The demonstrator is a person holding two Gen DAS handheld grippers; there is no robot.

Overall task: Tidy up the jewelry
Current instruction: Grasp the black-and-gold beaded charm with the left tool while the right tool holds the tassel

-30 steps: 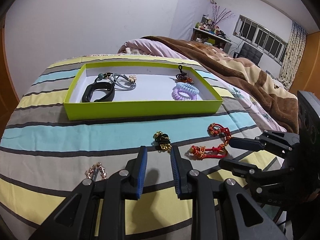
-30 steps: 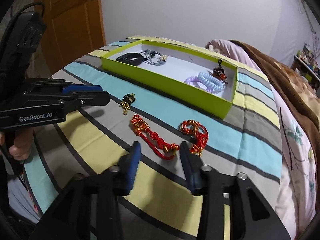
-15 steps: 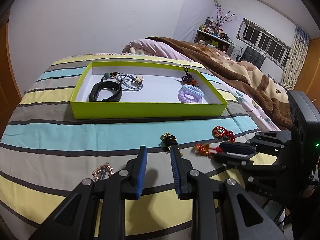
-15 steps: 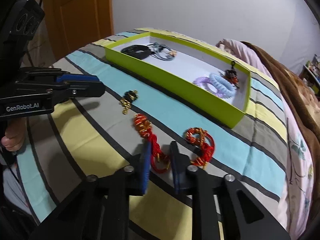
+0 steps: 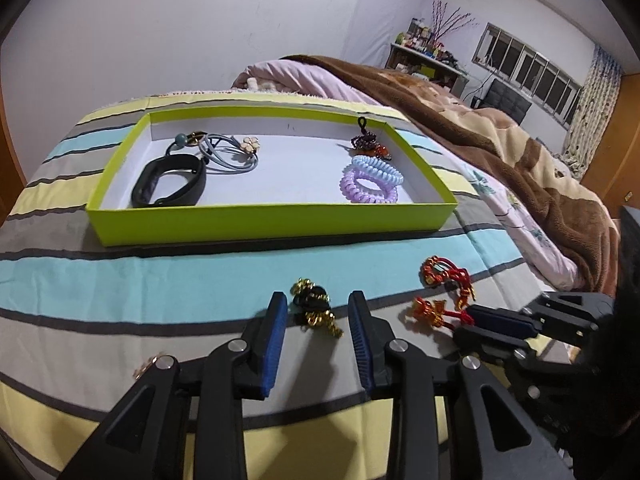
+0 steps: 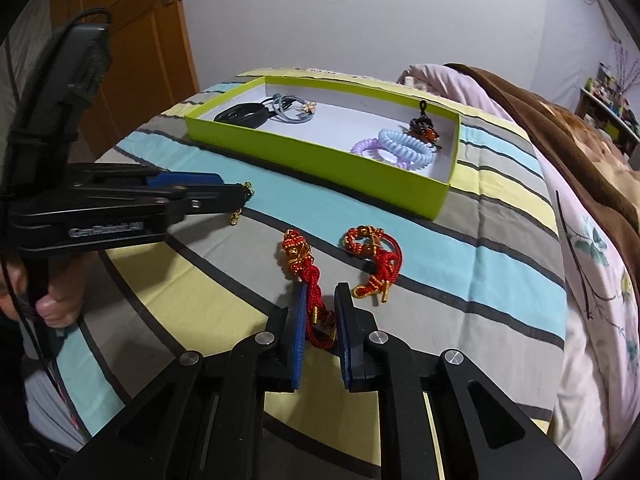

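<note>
right gripper [image 6: 320,300] fingers clamp red cord bracelet [image 6: 308,276]; left gripper [image 5: 318,312] open.

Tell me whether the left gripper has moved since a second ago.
Yes. The left gripper has gone forward toward the green tray: its open fingers now flank the black and gold charm, which earlier lay ahead of them.

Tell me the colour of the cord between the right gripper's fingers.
Red, with gold beads. The cord shows best in the right wrist view, lying between the right gripper fingers.
</note>
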